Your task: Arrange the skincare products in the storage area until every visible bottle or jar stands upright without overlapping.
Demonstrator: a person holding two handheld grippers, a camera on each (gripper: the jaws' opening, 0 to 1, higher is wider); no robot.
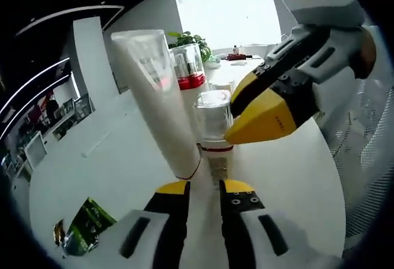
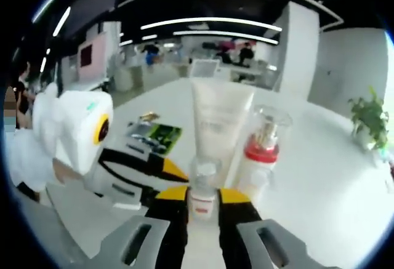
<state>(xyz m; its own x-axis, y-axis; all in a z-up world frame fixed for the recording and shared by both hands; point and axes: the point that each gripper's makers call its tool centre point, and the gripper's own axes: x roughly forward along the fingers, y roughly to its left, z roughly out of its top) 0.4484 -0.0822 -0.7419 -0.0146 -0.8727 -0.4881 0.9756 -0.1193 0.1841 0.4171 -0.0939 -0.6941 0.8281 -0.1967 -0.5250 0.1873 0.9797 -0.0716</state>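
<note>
Small bottle (image 2: 202,190) between right fingers (image 2: 172,194).

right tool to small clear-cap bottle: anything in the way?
Nothing visible. The small bottle already sits between the right tool's tips. The white tube and pump bottle stand behind it; the left tool is beside it.
</note>
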